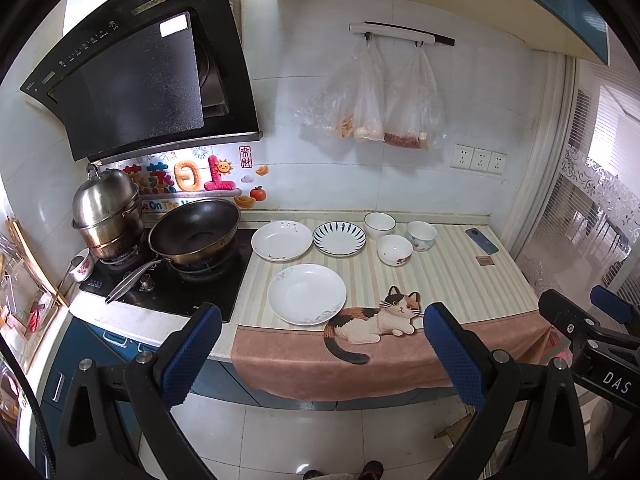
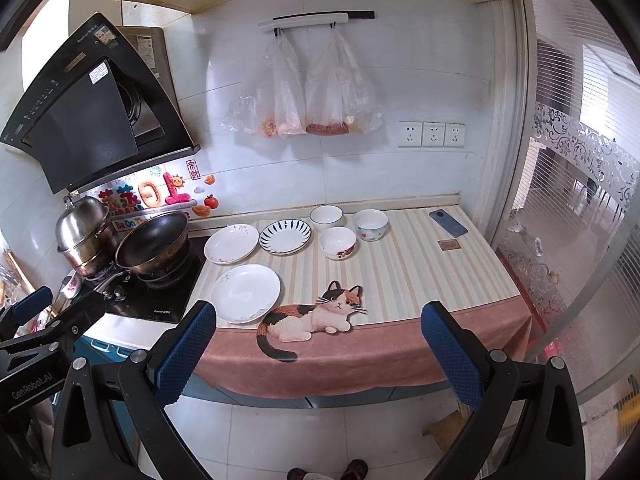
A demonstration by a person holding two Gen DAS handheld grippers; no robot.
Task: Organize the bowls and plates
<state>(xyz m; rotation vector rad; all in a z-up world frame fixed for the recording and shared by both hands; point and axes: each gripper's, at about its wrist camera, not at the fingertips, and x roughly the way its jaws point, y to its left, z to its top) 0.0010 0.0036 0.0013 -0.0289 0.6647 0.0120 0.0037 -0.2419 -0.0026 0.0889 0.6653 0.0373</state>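
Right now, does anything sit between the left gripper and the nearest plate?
Nothing visible does. The left gripper is open, off the counter's front edge, and the near plate lies bare on the striped mat, apart from the other dishes. Only the mat's cat figure lies beside it.

Left wrist: left gripper (image 1: 320, 344) wide open, held off the counter edge, holding nothing.
Striped mat (image 1: 460, 280) carries three plates (image 1: 306, 293) and three bowls (image 1: 395, 250), all apart; wok (image 1: 196, 232) on the stove at left.
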